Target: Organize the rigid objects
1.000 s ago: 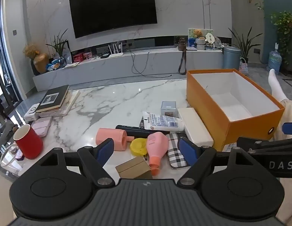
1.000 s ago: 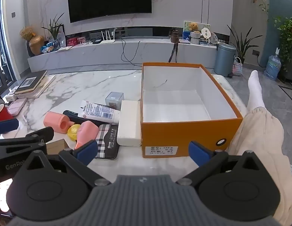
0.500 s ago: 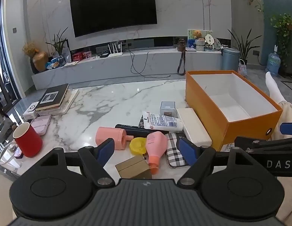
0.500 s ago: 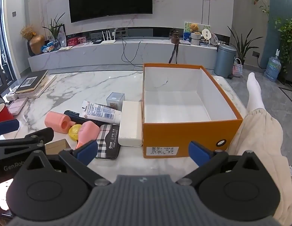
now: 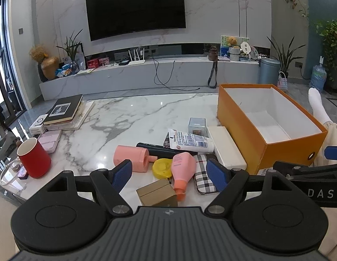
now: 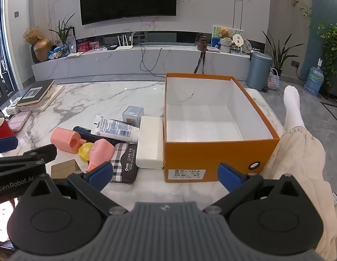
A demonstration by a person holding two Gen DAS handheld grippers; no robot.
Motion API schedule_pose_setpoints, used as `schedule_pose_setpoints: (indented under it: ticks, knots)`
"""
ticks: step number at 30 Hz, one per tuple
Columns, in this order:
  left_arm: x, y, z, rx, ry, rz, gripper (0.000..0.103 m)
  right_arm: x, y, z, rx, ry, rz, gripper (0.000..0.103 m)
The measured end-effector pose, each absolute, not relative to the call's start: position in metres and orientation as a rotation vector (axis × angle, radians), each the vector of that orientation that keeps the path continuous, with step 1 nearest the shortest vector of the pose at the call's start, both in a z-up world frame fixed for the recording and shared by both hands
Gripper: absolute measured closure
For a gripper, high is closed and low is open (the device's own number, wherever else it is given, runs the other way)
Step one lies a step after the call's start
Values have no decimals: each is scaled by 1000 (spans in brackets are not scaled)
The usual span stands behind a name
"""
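An open orange box with a white, empty inside stands on the marble table. Left of it lies a cluster: a white case, a white tube, a pink bottle, a pink cylinder, a yellow disc, a plaid case, a small brown box and a small grey cube. My left gripper hovers open just before the cluster. My right gripper hangs open before the orange box's front wall.
A red mug, a pink case and stacked books sit at the table's left. A person's leg in beige trousers and a white sock lies right of the box. A TV wall and low bench stand behind.
Both grippers have drifted back and up very slightly, so the table objects sit a little lower in view. Neither gripper's opening has changed.
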State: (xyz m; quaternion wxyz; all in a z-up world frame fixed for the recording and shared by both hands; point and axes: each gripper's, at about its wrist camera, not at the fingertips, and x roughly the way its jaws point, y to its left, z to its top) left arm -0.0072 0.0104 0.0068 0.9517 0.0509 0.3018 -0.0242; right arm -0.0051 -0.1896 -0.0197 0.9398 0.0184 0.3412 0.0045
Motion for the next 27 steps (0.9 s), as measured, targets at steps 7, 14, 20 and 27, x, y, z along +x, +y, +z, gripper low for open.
schedule_pose_setpoints:
  ticks: [7,14,20,27]
  knots:
    - [-7,11,8,101,609,-48,11,-5,-190,-19,37,695,10,2]
    - [-7,11,11,106,602,-39,11,-6,-189,-20,37,697,9,2]
    - [-8,11,11,102,598,-39,11,-5,-189,-20,36,701,8,2]
    - [-9,12,9,101,603,-43,11,-5,-189,-20,38,704,10,2]
